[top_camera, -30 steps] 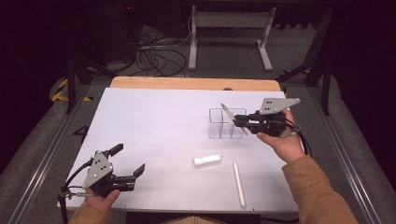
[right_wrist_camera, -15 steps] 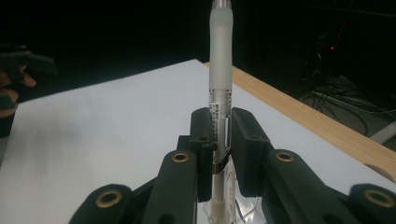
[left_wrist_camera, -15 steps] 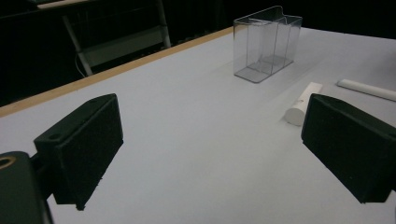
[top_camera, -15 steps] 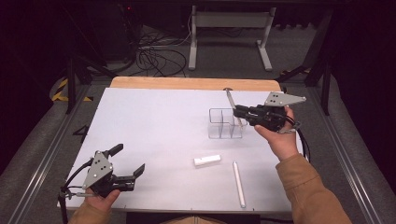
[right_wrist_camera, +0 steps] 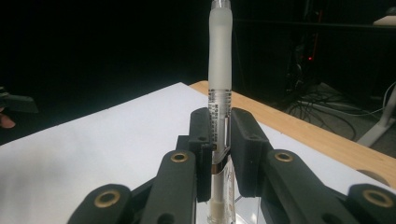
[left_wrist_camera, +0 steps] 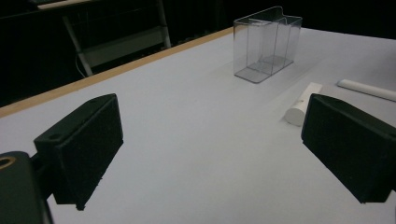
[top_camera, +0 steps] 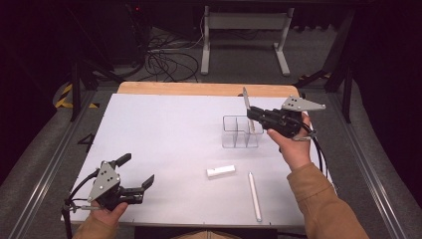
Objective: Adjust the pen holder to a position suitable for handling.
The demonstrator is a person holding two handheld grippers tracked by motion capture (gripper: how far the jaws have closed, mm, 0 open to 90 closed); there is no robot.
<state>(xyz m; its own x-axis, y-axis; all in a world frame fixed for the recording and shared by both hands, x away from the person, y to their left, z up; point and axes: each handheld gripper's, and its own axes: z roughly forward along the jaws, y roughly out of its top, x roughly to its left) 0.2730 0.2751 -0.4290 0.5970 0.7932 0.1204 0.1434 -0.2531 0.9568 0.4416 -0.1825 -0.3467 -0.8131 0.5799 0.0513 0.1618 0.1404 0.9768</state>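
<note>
While my right gripper [right_wrist_camera: 218, 154] is clamped on a pen [right_wrist_camera: 220, 84], its two black pads press the clear lower barrel from either side, and the frosted upper barrel stands up past them toward twelve o'clock in the right gripper view. In the high view that same right gripper [top_camera: 255, 113] hangs above the far right part of the white table [top_camera: 164, 134], with the pen [top_camera: 246, 102] running nearly upright and its lower end reaching down into the clear plastic organizer [top_camera: 240, 132]. I cannot tell whether the tip touches the organizer's floor. The organizer is split into compartments, and the pen sits over the one on the right-hand side, next to my jaws.

My left gripper [top_camera: 137, 177] rests low at the near left corner of the table, roughly eight o'clock from the organizer, with its jaws standing wide apart and nothing between them. In the left gripper view the left gripper [left_wrist_camera: 212, 140] looks across bare tabletop; the organizer [left_wrist_camera: 266, 46] stands at about one o'clock.

A short white tube [top_camera: 221, 172] lies flat on the table at about seven o'clock from the organizer, well apart from it. Just beside that, at its four o'clock, a long white stick [top_camera: 254, 195] lies pointing toward the near edge.
</note>
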